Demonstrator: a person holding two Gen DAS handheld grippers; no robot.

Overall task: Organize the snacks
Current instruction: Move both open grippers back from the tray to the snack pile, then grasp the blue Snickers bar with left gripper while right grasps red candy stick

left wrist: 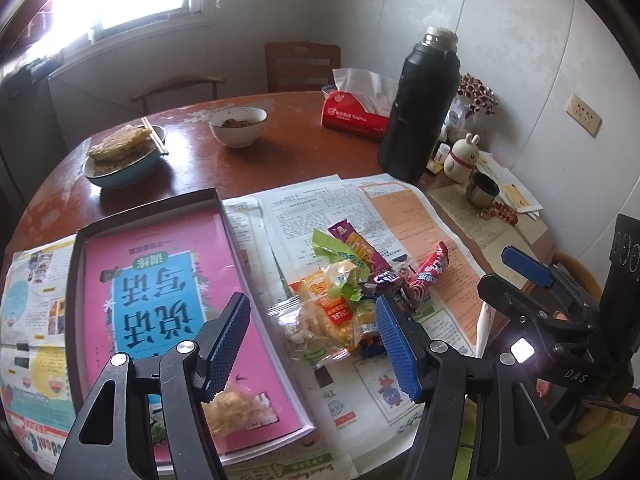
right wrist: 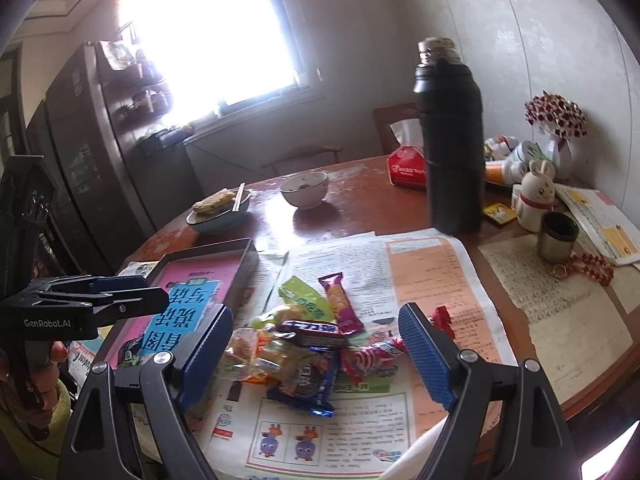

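Observation:
A pile of snack packs lies on newspaper: a purple-orange bar, a green packet, a red swirl candy pack, a clear bag with an orange label and a dark blue biscuit pack. Left of the pile a dark-rimmed box holds a pink book with a pale yellowish snack bag on it. My left gripper hovers open over the pile's near left side. My right gripper stands open over the pile, gripping nothing.
A tall black flask stands behind the pile. Farther back are a red tissue pack, a white bowl and a plate of flatbread with chopsticks. A rabbit figurine and a metal cup sit at the right.

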